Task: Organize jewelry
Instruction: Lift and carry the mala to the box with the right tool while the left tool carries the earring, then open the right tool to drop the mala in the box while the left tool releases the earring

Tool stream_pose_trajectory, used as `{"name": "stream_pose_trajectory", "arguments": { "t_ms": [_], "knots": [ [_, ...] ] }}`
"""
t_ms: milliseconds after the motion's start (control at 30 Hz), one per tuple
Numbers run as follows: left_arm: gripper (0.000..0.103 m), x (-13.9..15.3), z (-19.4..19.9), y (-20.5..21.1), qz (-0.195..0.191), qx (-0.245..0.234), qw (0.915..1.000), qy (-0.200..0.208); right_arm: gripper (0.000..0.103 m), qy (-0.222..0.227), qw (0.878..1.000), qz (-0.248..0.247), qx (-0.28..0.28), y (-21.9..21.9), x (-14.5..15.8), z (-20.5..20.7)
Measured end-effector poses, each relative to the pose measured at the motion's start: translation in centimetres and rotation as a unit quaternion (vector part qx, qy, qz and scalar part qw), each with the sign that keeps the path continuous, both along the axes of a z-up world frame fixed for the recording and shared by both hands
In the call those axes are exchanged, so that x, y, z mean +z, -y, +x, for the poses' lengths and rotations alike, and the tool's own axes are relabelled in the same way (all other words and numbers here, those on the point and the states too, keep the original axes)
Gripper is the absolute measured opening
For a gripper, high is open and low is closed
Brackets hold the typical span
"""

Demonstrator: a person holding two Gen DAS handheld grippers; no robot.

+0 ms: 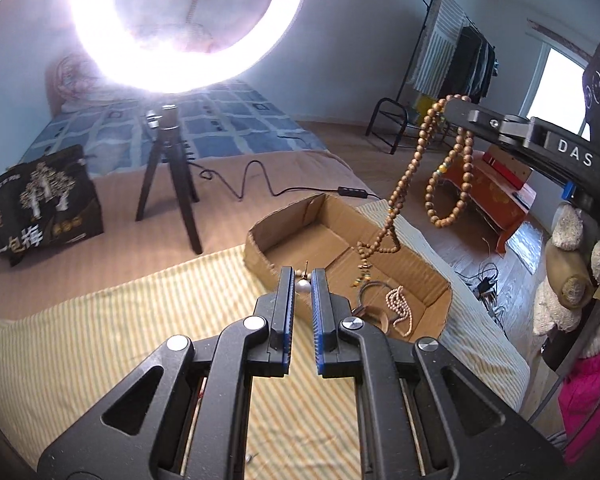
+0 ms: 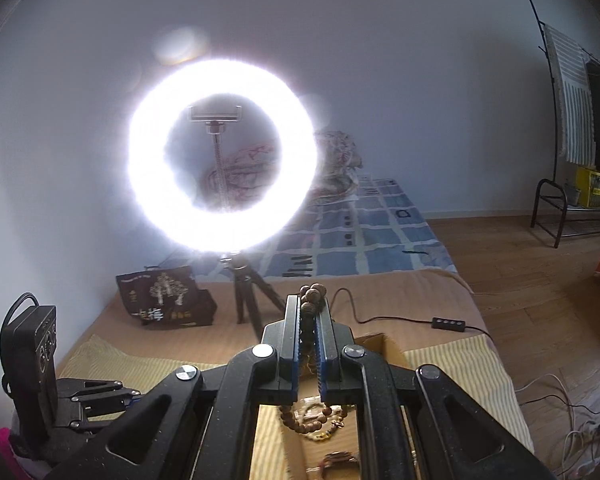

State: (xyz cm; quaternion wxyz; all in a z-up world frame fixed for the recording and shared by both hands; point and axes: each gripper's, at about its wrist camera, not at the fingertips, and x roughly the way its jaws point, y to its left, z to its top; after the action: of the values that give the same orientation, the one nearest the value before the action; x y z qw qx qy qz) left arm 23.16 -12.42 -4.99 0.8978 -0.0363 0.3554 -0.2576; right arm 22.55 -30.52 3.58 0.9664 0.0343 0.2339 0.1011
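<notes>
My left gripper (image 1: 303, 280) is shut on a pearl earring (image 1: 303, 286) with a thin metal post, held at the near rim of an open cardboard box (image 1: 428, 270). My right gripper (image 2: 309, 312) is shut on a long brown wooden bead necklace (image 2: 312, 295), lifted high. In the left wrist view the right gripper's finger (image 1: 516, 130) reaches in from the upper right and the necklace (image 1: 410, 168) hangs in loops over the box, its tassel end close to the box floor. A pink bead bracelet (image 1: 400, 306) and a dark bangle (image 1: 374, 286) lie in the box.
The box sits on a yellow striped cloth (image 1: 120, 340) on a bed. A bright ring light on a tripod (image 1: 168, 168) and a black printed bag (image 1: 40, 200) stand behind. A cable with a switch (image 1: 352, 192) runs past the box. Stuffed toys (image 1: 572, 280) sit at right.
</notes>
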Motion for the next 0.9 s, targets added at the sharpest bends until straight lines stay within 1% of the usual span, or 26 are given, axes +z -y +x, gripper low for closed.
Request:
{"name": "stream_pose_trajectory", "arguments": {
  "t_ms": [233,367,600,733,900],
  "knots": [
    [0.006,-0.7,1.7,3.5,0.013,-0.021,0.9997,0.001,0.004,-0.013,1.0,-0.003,-0.016,1.7,-1.6,2.4],
    [0.006,-1.4,2.5,4.8,0.015,-0.03,0.9994,-0.006,0.004,-0.021,0.999,-0.001,-0.025,2.7,-2.5,3.8],
    [0.006,-2.8,3.3,6.7,0.018,-0.036,0.999,-0.019,0.004,-0.048,0.998,0.002,-0.031,3.9,-4.7,5.8],
    [0.006,-3.5,3.6,7.3,0.021,-0.038,0.9988,-0.025,0.004,-0.062,0.997,-0.006,-0.035,4.4,-5.9,6.4],
    [0.006,-4.4,4.0,8.0,0.026,-0.038,0.9984,-0.033,0.004,-0.084,0.996,-0.004,-0.044,5.5,-7.5,7.0]
  ]
}}
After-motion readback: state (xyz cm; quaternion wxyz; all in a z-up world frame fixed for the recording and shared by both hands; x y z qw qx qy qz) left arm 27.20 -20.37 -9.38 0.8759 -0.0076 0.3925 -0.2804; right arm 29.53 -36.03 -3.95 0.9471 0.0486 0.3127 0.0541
